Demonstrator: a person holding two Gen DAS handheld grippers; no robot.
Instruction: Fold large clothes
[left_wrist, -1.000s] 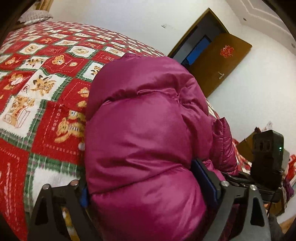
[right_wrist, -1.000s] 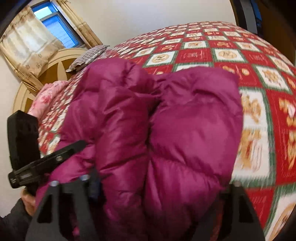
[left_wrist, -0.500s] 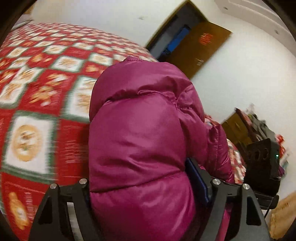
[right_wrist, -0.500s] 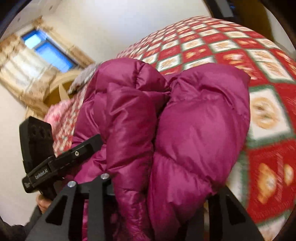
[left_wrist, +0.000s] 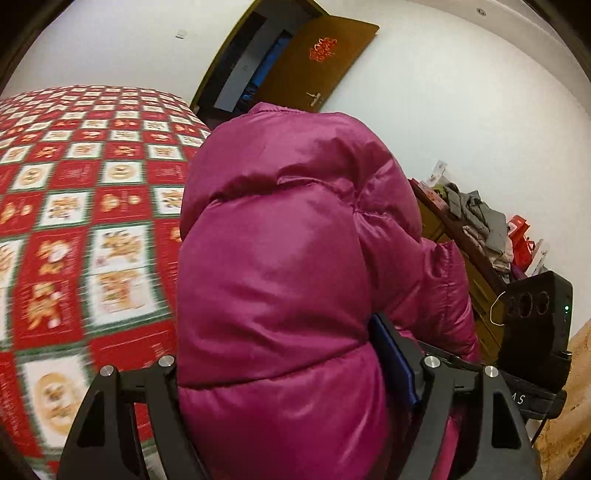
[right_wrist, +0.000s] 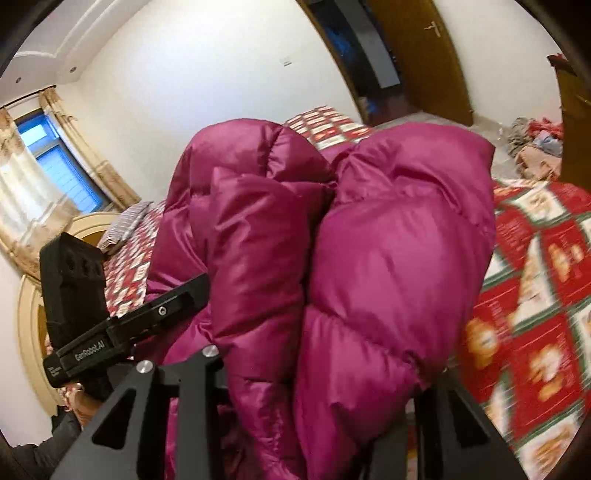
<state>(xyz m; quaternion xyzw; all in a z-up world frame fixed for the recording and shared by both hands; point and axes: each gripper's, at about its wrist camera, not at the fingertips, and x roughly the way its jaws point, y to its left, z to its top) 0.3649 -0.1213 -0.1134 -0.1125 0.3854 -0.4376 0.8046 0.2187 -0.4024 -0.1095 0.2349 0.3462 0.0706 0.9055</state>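
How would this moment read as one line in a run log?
stage: carrying folded jacket | left tongs: shut on jacket | right tongs: shut on jacket | below: bed

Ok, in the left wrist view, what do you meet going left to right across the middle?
Quilt → jacket → cabinet piled with clothes → right gripper's camera.

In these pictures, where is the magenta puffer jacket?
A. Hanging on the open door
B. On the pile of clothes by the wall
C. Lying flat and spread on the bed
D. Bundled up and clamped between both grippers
D: the magenta puffer jacket bulges, folded, between the fingers of the left gripper and of the right gripper, above the patterned bedspread.
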